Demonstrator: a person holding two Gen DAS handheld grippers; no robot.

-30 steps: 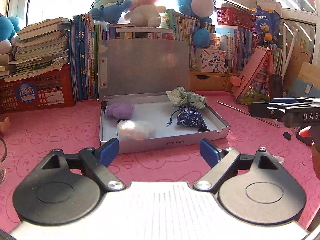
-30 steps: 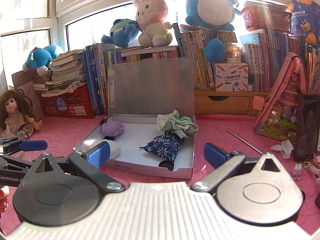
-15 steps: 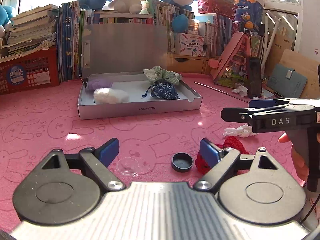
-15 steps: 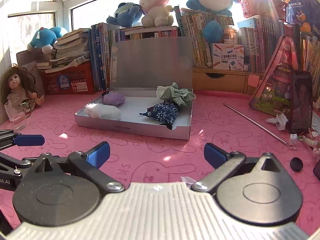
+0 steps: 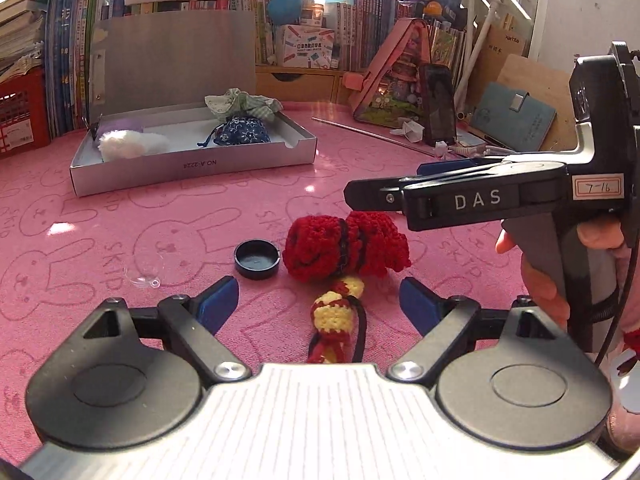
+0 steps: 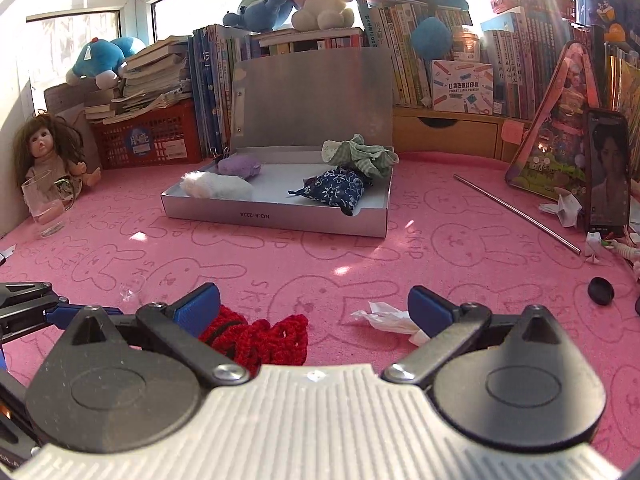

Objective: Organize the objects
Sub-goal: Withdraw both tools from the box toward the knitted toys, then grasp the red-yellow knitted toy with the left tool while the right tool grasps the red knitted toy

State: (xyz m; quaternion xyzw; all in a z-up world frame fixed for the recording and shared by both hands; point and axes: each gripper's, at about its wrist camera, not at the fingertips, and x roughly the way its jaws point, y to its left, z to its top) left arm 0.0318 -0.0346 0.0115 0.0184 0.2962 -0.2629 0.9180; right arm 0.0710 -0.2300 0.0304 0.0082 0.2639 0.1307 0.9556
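Observation:
A red crocheted pouch [image 5: 346,246] lies on the pink mat, with a yellow-and-red crocheted tassel [image 5: 334,322] trailing toward me. My left gripper [image 5: 318,304] hovers open over the tassel, just short of the pouch. In the right wrist view the same red pouch [image 6: 260,340] lies low between the fingers of my right gripper [image 6: 314,306], which is open and apart from it. The open silver box [image 6: 276,216] farther back holds a white fluffy pouch [image 6: 216,186], a purple one [image 6: 240,166], a blue floral pouch [image 6: 334,190] and a green checked cloth [image 6: 358,154].
A black cap [image 5: 256,258] and a clear plastic dome [image 5: 144,270] lie left of the red pouch. Crumpled tissue [image 6: 386,318] sits by the right gripper. A glass [image 6: 42,210], a doll [image 6: 44,156], a metal rod [image 6: 516,212] and a propped phone [image 6: 608,172] ring the mat; books line the back.
Both grippers have drawn back from the silver box and sunk toward the mat. The red pouch, tassel and black cap have come into view under them. The jaws kept their width.

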